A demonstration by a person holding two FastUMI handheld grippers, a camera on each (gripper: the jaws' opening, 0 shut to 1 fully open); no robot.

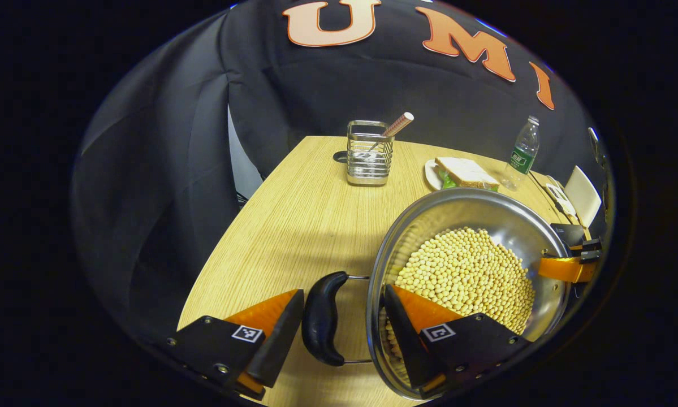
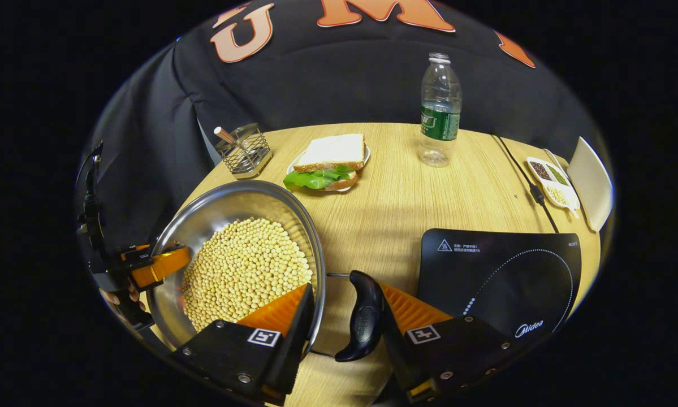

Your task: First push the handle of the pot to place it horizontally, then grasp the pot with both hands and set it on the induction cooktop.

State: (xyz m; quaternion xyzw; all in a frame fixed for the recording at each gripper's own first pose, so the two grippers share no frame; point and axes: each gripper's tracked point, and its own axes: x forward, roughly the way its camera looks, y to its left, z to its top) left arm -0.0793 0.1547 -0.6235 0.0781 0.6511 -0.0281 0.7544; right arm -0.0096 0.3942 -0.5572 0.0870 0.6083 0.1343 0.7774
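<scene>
A steel pot (image 1: 474, 212) full of soybeans (image 1: 469, 271) stands at the near side of the wooden table (image 1: 293, 226). My left gripper (image 1: 341, 297) straddles its black side handle (image 1: 320, 319) and rim, one finger outside the handle and the other inside the pot wall, both touching. In the right gripper view my right gripper (image 2: 344, 288) holds the opposite handle (image 2: 364, 316) and rim of the pot (image 2: 225, 206) the same way. The black induction cooktop (image 2: 497, 271) lies just right of it. Each gripper shows across the pot from the other: the right gripper (image 1: 570, 265), the left gripper (image 2: 152, 263).
Behind the pot stand a wire holder (image 2: 244, 150), a sandwich on a plate (image 2: 327, 161) and a plastic bottle (image 2: 439, 113). A cable (image 2: 528, 181), a seasoning dish (image 2: 551, 178) and a white board (image 2: 590, 181) sit at the far right. A hand (image 2: 121, 297) holds the left gripper.
</scene>
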